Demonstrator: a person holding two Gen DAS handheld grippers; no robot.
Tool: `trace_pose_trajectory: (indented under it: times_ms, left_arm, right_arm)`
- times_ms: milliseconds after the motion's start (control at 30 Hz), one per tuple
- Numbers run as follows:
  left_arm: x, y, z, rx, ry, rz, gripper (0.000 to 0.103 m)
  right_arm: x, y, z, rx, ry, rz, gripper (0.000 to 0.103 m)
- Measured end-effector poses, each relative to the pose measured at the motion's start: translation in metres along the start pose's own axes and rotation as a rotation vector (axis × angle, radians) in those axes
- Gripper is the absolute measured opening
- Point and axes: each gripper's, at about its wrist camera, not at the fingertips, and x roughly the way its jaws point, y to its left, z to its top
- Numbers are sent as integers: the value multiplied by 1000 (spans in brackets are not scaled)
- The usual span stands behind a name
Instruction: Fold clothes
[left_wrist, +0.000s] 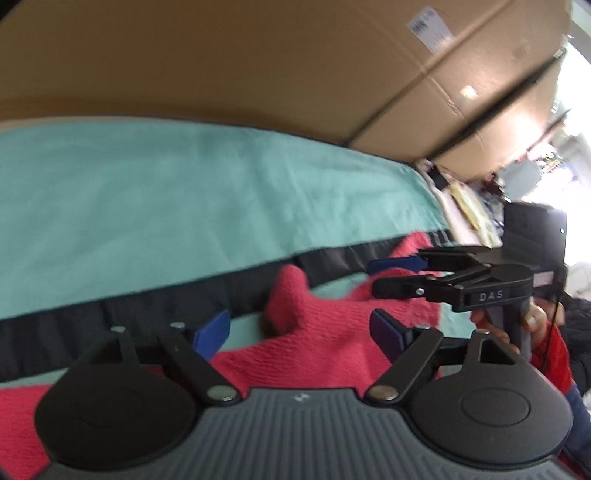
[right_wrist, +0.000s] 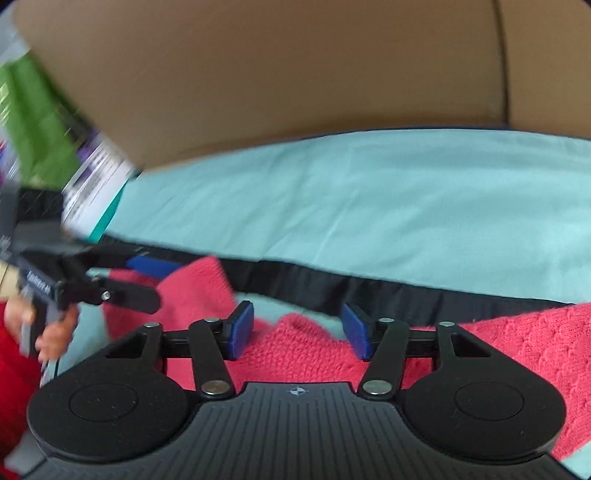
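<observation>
The left claw (left_wrist: 301, 330) stands wide open, its two blue pads (left_wrist: 212, 332) well apart and nothing between them; it hangs just above the pink knitted garment (left_wrist: 332, 332), which fills the gap between the pads. The right claw (right_wrist: 298, 330) is likewise spread wide and holds nothing, with the same pink knit lying under and between its pads (right_wrist: 242, 328). Whether either claw touches the knit cannot be told. The garment lies spread across the teal cloth (left_wrist: 184, 206) that covers the surface; in the left wrist view a rumpled fold of the garment rises up toward a black band (left_wrist: 110, 317) that runs across the teal cloth just beyond the garment's far edge. In the right wrist view the same black band (right_wrist: 369, 284) crosses behind the garment, and a raised corner of the knit overlaps it. To the right of the garment in the left wrist view the other claw shows side-on, gripped by a hand (left_wrist: 517, 325) with a red sleeve (left_wrist: 554, 354) behind it; in the right wrist view the opposite tool shows to the garment's left, also in a hand (right_wrist: 48, 328). Beyond the garment and the teal cloth stands a large brown cardboard box (left_wrist: 258, 62), with a white label at its upper corner. Some blurred clutter lies past the cloth's end.
</observation>
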Motion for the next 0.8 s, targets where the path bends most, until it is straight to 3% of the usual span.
trace_pose_trajectory:
  times_ms: [67,100,133,200,233,267,300,367,467,533,567,667,700,733,767,800]
  left_arm:
    - [6,-4,-3,6,6,-29,81]
    - [9,-5,-4,10,10,-44,74]
    - [12,-7,-5,13,13,-59,69]
    - [18,-11,-8,19,19,-88,44]
    - [19,-8,-8,5,4,-96,35]
    - [18,-3,-9,-15,-17,-102,17]
    - [18,2,-9,-34,-38,-109,7]
    - [16,0,-11,-18,-80,-54,5]
    - [14,-5,-15,18,-143,41,6]
    - [12,-8,-18,42,-185,105,9]
    - [12,-10,-19,54,-206,137,24]
    - [9,-15,-23,89,-268,232,30]
    - [8,-16,-24,101,-289,264,41]
    - [4,-17,-24,103,-302,272,50]
    - [-2,-17,-23,102,-312,273,66]
    - [-7,-17,-22,100,-322,274,70]
  right_arm:
    - [-3,5,-3,-31,14,19,41]
    - [-3,8,-4,-48,19,6,25]
    - [-2,11,-6,-66,24,-16,19]
    - [-2,20,-11,-115,-9,-55,17]
    - [-4,25,-15,-142,-36,-74,16]
    - [-5,30,-17,-167,-72,-95,15]
    - [-6,35,-20,-192,-107,-116,15]
    - [-12,44,-24,-234,-219,-156,14]
    - [-30,57,-34,-323,-462,-217,14]
    - [-25,63,-35,-358,-549,-322,12]
    - [-16,61,-31,-358,-530,-378,12]
    - [15,46,-21,-330,-402,-501,14]
    - [21,41,-20,-316,-369,-516,14]
    - [18,37,-20,-293,-362,-483,17]
    - [15,33,-19,-258,-354,-424,18]
    - [12,29,-17,-215,-345,-351,21]
